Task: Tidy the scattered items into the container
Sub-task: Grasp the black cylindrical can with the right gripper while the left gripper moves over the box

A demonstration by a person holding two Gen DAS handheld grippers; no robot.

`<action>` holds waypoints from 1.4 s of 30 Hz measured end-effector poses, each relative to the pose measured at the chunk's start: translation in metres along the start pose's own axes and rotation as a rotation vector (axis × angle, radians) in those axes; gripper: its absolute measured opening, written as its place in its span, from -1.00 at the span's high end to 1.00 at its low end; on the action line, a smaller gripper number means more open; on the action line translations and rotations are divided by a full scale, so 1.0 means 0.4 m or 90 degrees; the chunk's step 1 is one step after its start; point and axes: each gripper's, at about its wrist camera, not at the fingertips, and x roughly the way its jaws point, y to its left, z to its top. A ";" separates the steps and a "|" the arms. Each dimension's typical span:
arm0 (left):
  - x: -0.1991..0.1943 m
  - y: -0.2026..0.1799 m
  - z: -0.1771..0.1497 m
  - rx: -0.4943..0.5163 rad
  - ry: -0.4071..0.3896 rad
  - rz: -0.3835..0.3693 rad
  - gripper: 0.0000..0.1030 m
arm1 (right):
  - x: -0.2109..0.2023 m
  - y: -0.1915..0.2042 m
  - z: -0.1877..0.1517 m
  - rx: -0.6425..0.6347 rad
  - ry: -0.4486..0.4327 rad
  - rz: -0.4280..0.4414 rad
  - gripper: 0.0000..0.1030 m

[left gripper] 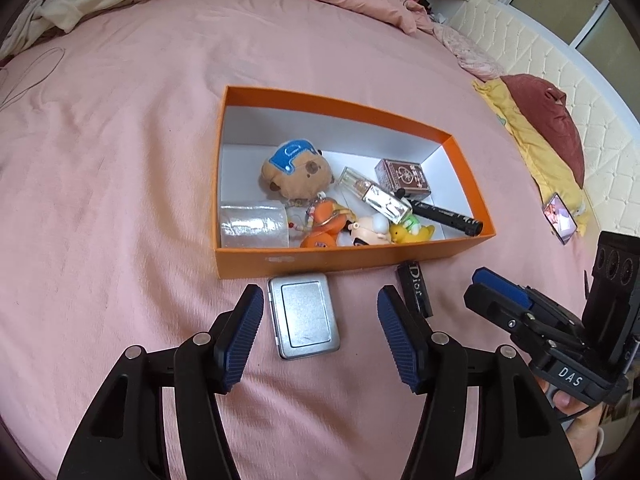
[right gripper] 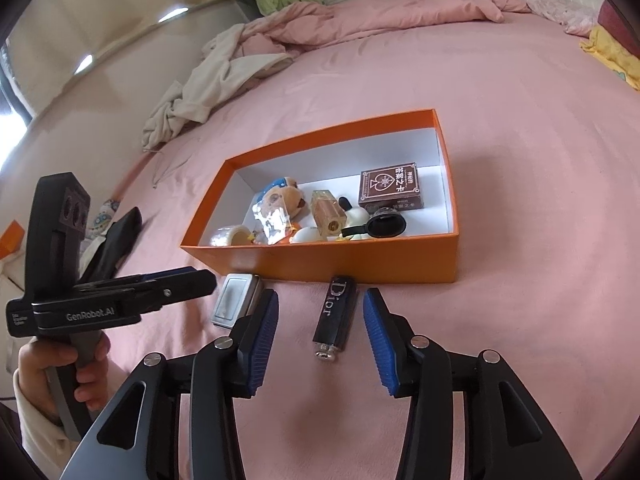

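An orange box (left gripper: 352, 258) (right gripper: 360, 258) lies on the pink bed and holds a plush toy (left gripper: 296, 172), a tape roll (left gripper: 254, 226), a card pack (left gripper: 404, 176), a perfume bottle (left gripper: 374, 196), a black tube and small figures. A silver tin (left gripper: 304, 316) (right gripper: 236, 300) lies in front of the box, between the fingers of my open left gripper (left gripper: 320, 334). A black Dior lipstick (right gripper: 334, 316) (left gripper: 416, 288) lies beside it, between the fingers of my open right gripper (right gripper: 320, 338). Both grippers are empty.
Crumpled cream clothes (right gripper: 200, 92) and a pink duvet (right gripper: 360, 12) lie at the far side of the bed. A yellow pillow and dark red cushion (left gripper: 552, 120) sit at the right with a lit phone (left gripper: 560, 218). A black pouch (right gripper: 120, 236) lies left.
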 end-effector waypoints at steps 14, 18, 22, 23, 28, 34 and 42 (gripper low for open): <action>-0.030 0.025 0.029 -0.033 -0.044 0.005 -0.17 | -0.098 0.011 0.034 0.031 -0.128 -0.035 -0.66; -0.040 0.023 0.042 -0.057 -0.053 0.020 -0.28 | -0.107 0.014 0.053 0.064 -0.141 -0.093 -0.69; -0.105 0.000 0.052 -0.037 -0.167 0.040 -0.49 | -0.126 0.014 0.079 0.099 -0.165 -0.186 -0.76; -0.121 -0.014 0.050 -0.020 -0.206 0.059 -0.50 | -0.137 0.017 0.085 0.094 -0.178 -0.203 -0.76; -0.127 -0.017 0.108 0.012 -0.243 0.051 -0.63 | -0.125 0.021 0.179 0.052 -0.118 -0.206 -0.76; 0.006 0.017 0.257 -0.047 -0.021 -0.079 -0.63 | -0.010 -0.068 0.264 0.167 0.091 -0.013 -0.69; 0.102 0.043 0.290 -0.049 0.043 -0.038 -0.63 | 0.163 -0.059 0.274 0.082 0.274 -0.125 -0.16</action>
